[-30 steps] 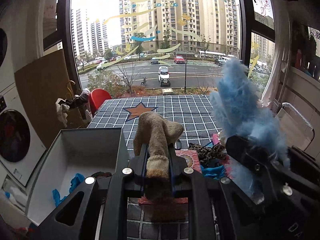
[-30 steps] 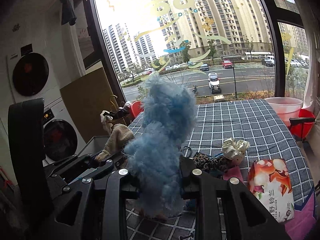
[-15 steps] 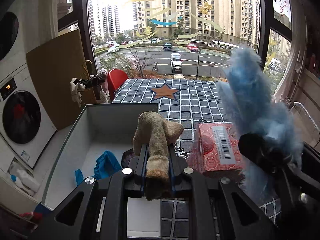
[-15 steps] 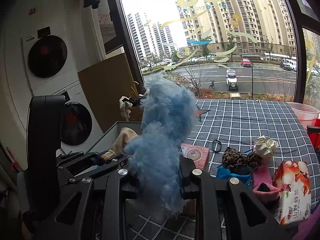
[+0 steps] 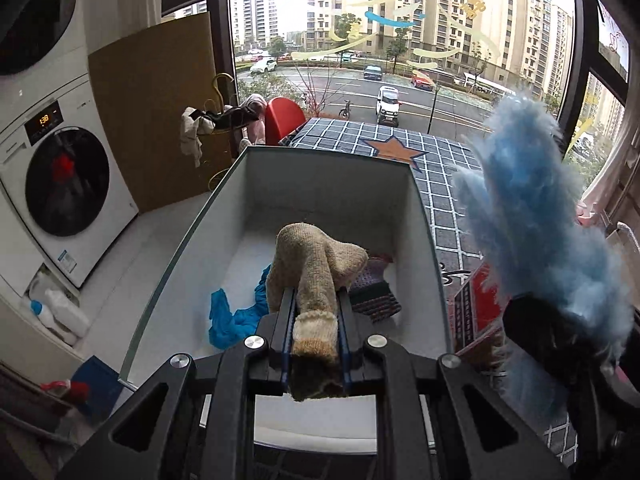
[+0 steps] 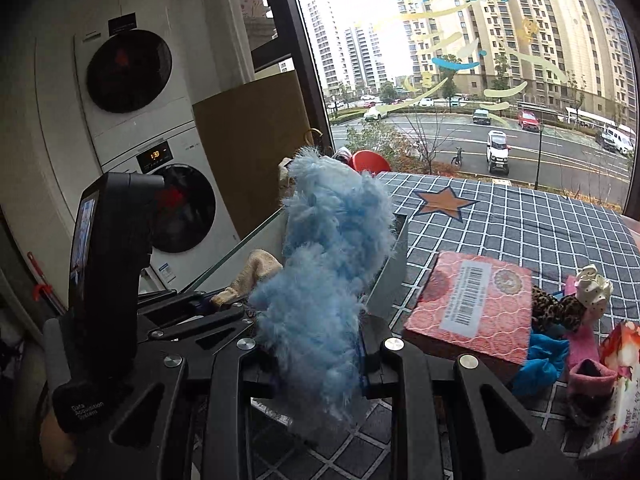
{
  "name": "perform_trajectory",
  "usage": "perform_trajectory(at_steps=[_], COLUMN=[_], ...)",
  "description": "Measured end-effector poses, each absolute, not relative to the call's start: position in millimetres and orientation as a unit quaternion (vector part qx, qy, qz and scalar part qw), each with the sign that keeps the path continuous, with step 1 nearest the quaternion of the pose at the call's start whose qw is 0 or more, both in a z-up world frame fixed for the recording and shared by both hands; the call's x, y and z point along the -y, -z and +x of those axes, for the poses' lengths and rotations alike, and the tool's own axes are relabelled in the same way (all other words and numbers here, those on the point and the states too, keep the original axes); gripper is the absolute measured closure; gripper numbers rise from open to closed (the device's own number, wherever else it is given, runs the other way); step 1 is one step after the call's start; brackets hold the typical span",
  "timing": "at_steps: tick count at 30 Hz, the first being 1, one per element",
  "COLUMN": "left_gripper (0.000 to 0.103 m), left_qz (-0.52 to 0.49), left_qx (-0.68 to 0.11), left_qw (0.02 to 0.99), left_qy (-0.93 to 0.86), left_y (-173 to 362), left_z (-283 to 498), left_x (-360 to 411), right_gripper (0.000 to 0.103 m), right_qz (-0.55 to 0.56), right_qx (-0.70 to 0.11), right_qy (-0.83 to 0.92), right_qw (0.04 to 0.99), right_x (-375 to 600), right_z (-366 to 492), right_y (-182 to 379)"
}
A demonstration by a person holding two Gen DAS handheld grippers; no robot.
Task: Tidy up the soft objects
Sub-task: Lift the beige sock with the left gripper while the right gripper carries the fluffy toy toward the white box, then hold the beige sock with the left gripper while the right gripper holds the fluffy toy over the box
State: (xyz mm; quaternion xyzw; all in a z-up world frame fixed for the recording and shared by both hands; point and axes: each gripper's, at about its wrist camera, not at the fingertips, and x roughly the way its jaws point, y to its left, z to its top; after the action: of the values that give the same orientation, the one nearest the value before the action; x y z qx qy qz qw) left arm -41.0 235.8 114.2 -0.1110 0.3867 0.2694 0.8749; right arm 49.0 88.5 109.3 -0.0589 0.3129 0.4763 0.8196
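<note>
My left gripper point(image 5: 314, 312) is shut on a tan knitted sock point(image 5: 316, 264) and holds it above the open white box point(image 5: 424, 216). Blue cloth point(image 5: 228, 320) and a dark patterned item point(image 5: 374, 292) lie inside the box. My right gripper point(image 6: 320, 344) is shut on a fluffy blue sock point(image 6: 332, 256), just right of the box; this sock also shows in the left wrist view point(image 5: 532, 216). The tan sock also shows in the right wrist view point(image 6: 256, 268).
A red patterned tissue box point(image 6: 472, 304) lies right of the white box on the checked cloth point(image 6: 520, 224). Leopard, cream, pink and blue soft items point(image 6: 568, 312) and a tissue pack point(image 6: 616, 384) lie further right. Washing machines point(image 5: 60, 184) stand to the left.
Both grippers have moved left with their socks. The left gripper went from over the table's pile to over the white box, and the right gripper came up beside the box.
</note>
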Motion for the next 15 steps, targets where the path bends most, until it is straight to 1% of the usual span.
perform_trajectory(at_steps=[15], left_gripper=[0.084], left_qz=[-0.144], left_qx=[-0.418], left_qw=[0.847], left_qy=[-0.295], left_y=[-81.4], left_z=[-47.3], left_x=[-276.7], right_gripper=[0.076], right_qz=[-0.096], right_qx=[-0.338], right_qy=[-0.48], right_qw=[0.804], right_x=[-133.2], right_z=[52.5], right_y=[-84.5])
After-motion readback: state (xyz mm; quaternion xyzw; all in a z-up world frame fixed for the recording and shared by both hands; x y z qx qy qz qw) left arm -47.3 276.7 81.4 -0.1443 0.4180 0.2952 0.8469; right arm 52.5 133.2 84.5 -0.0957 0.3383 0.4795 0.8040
